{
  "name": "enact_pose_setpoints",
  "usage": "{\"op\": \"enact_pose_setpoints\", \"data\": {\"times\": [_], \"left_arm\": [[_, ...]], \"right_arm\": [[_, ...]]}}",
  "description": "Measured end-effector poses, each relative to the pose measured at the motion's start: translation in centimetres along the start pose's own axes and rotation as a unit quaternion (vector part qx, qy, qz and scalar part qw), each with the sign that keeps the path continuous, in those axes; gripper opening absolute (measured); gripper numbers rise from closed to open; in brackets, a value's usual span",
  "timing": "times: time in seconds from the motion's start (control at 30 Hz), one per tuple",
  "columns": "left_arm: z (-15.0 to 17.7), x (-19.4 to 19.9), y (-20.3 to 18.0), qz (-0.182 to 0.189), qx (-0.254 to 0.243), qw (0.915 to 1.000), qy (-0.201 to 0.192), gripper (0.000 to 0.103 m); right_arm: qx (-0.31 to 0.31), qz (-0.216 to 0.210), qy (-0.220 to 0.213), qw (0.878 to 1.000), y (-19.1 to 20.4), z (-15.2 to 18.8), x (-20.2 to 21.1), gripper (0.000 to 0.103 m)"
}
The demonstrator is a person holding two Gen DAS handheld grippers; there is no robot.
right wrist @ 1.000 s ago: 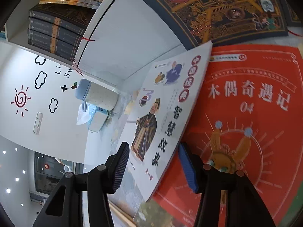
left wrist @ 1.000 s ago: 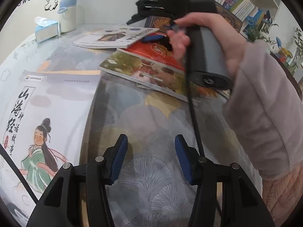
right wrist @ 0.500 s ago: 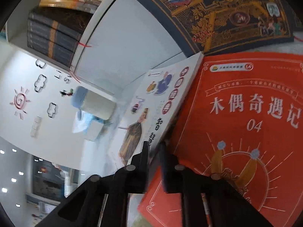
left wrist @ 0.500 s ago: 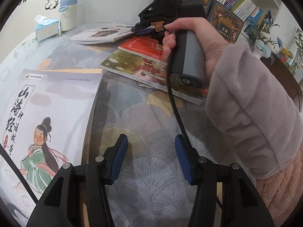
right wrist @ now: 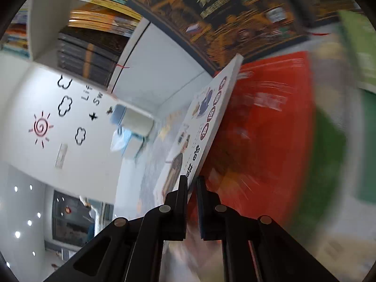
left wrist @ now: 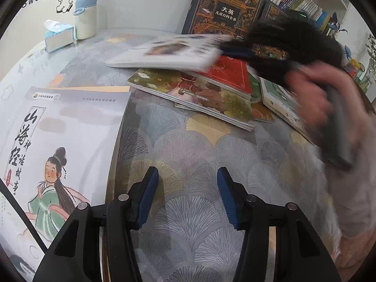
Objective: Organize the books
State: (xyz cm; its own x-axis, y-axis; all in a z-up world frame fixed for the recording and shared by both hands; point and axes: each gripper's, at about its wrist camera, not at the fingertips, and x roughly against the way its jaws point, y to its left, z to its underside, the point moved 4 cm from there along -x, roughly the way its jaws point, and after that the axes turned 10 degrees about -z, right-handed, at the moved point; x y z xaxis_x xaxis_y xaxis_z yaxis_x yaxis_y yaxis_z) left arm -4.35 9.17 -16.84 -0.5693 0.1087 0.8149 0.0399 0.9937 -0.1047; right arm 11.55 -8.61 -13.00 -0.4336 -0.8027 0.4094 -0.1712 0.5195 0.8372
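My right gripper (right wrist: 191,183) is shut on the near edge of a thin white picture book (right wrist: 206,122). In the left wrist view that white book (left wrist: 169,51) hangs lifted and blurred above a spread of books, held by the right gripper (left wrist: 225,47) in a person's hand. Under it lie a red book (left wrist: 232,72) and a green-brown illustrated book (left wrist: 199,94). My left gripper (left wrist: 188,197) is open above the patterned tablecloth, with nothing between its blue pads. A white book with a green-robed girl (left wrist: 58,141) lies to its left.
Large dark ornate books (left wrist: 223,9) lean against a shelf of books at the back. A tissue box (left wrist: 58,37) and a white bottle with a blue lid (left wrist: 85,16) stand at the far left. More books (left wrist: 282,103) lie to the right under the person's sleeve.
The right gripper closed on the white book's edge, then lifted it and swung it to the right. The left gripper stayed still and open.
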Motion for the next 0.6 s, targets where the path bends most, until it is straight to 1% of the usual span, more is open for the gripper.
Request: {"op": "enact_pose_setpoints", "data": {"times": [0.1, 0.17, 0.2, 0.23, 0.3, 0.33, 0.37, 0.4, 0.47, 0.5, 0.6], "left_arm": [[0.1, 0.0, -0.4, -0.009, -0.009, 0.9999, -0.004, 0.049], [0.1, 0.1, -0.6, -0.008, -0.013, 0.9999, -0.005, 0.049], [0.0, 0.1, -0.8, -0.004, -0.014, 0.9999, -0.005, 0.049], [-0.1, 0.0, -1.0, -0.001, -0.016, 0.9999, -0.005, 0.049], [-0.4, -0.3, -1.9, 0.003, -0.03, 0.9995, -0.004, 0.05], [-0.5, -0.5, -2.2, 0.005, -0.036, 0.9993, 0.0, 0.05], [-0.9, -0.6, -2.4, 0.004, -0.035, 0.9994, 0.001, 0.05], [-1.2, -0.7, -2.5, 0.002, -0.033, 0.9995, 0.002, 0.05], [-2.1, -0.6, -2.3, -0.015, -0.026, 0.9995, 0.005, 0.05], [-2.4, -0.3, -2.2, -0.015, -0.021, 0.9997, 0.003, 0.05], [-2.9, 2.2, -2.4, 0.0, -0.022, 0.9996, -0.017, 0.05]], "right_arm": [[0.013, 0.032, 0.003, 0.999, -1.2, 3.0, 6.2, 0.007], [0.017, 0.066, -0.012, 0.998, -2.9, 4.8, 11.5, 0.005], [0.024, 0.084, -0.02, 0.996, -3.7, 4.8, 13.4, 0.005], [0.034, 0.112, -0.027, 0.993, -4.7, 4.8, 15.6, 0.005], [0.026, 0.149, -0.03, 0.988, -6.7, 4.7, 18.0, 0.005], [0.014, 0.152, -0.028, 0.988, -7.6, 4.8, 18.7, 0.006], [0.003, 0.144, -0.025, 0.989, -8.2, 5.0, 18.9, 0.006], [-0.006, 0.128, -0.02, 0.992, -8.7, 5.3, 18.8, 0.007], [-0.011, 0.093, -0.014, 0.996, -8.8, 5.8, 17.8, 0.008], [-0.011, 0.081, -0.013, 0.997, -8.7, 6.0, 17.1, 0.011], [-0.004, 0.069, -0.009, 0.998, -8.2, 6.3, 15.2, 0.023]]}}
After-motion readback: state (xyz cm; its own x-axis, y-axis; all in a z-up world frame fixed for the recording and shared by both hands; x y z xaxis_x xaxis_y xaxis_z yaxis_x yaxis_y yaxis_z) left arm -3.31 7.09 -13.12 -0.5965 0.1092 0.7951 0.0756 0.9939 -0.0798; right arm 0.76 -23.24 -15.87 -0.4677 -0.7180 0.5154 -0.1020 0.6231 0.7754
